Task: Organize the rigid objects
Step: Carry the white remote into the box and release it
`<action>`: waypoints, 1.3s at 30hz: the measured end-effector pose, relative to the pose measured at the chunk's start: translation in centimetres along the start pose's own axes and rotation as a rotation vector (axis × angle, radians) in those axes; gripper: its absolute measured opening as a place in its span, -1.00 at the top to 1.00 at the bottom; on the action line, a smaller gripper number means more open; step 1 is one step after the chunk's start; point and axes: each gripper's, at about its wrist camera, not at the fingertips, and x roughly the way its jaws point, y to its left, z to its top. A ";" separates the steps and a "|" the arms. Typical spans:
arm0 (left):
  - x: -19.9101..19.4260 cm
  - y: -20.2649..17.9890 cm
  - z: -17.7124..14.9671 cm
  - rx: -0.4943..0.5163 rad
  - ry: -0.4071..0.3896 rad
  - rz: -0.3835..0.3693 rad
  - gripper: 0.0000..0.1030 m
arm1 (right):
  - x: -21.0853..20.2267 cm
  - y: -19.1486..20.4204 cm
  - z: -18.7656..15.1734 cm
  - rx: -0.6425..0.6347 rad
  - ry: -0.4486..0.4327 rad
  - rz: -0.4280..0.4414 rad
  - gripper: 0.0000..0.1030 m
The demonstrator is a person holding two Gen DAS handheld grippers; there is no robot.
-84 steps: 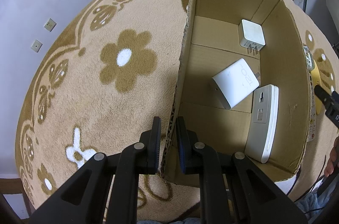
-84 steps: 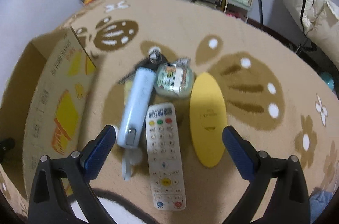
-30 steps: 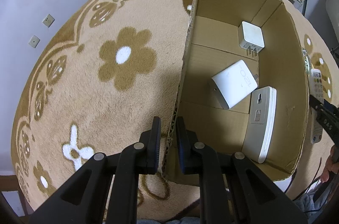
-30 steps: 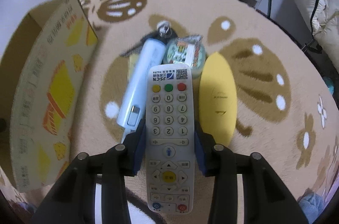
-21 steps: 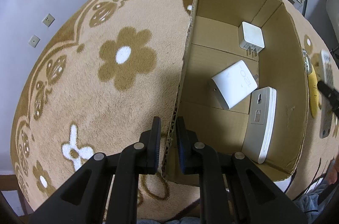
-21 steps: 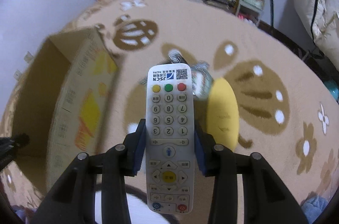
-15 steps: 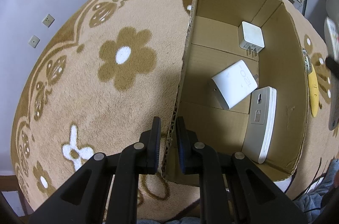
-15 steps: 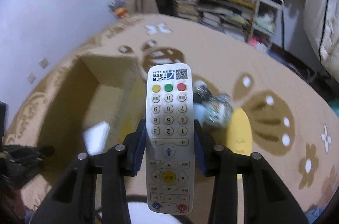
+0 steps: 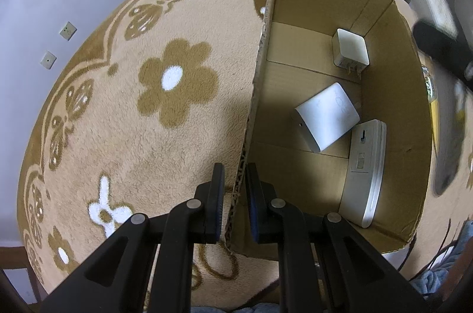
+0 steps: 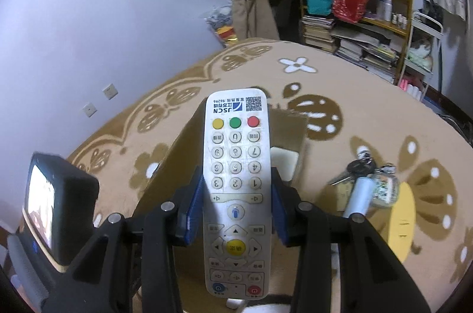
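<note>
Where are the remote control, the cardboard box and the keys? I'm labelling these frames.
remote control [image 10: 235, 165]: right wrist view, on its number keypad.
cardboard box [image 9: 304, 58]: left wrist view, on its bare inner floor.
keys [image 10: 359, 165]: right wrist view, on the dark key head.

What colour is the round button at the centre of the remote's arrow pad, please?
Yellow, clearest in the right wrist view.

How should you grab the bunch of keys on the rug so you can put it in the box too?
Probably by the dark key heads, coming down from above. In the right wrist view the keys lie flat on the rug, blades too thin to pinch, and a pale blue tube and small packet crowd the near side. The far side looks clearer, so close the fingers across the thicker heads there.
</note>
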 end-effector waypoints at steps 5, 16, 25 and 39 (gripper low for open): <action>-0.1 -0.2 0.0 0.004 -0.001 0.007 0.73 | 1.9 -0.5 -1.4 0.026 0.071 0.002 0.15; -0.1 -0.2 0.0 0.006 0.000 0.012 0.72 | 3.2 -1.7 -1.3 0.099 0.086 0.040 0.15; -0.2 -0.1 0.0 0.001 0.001 0.008 0.71 | 4.2 -1.3 -1.7 0.076 0.069 0.033 0.17; 0.0 0.0 0.0 -0.002 0.003 0.006 0.72 | 1.8 -2.0 -0.8 0.059 0.011 0.027 -0.46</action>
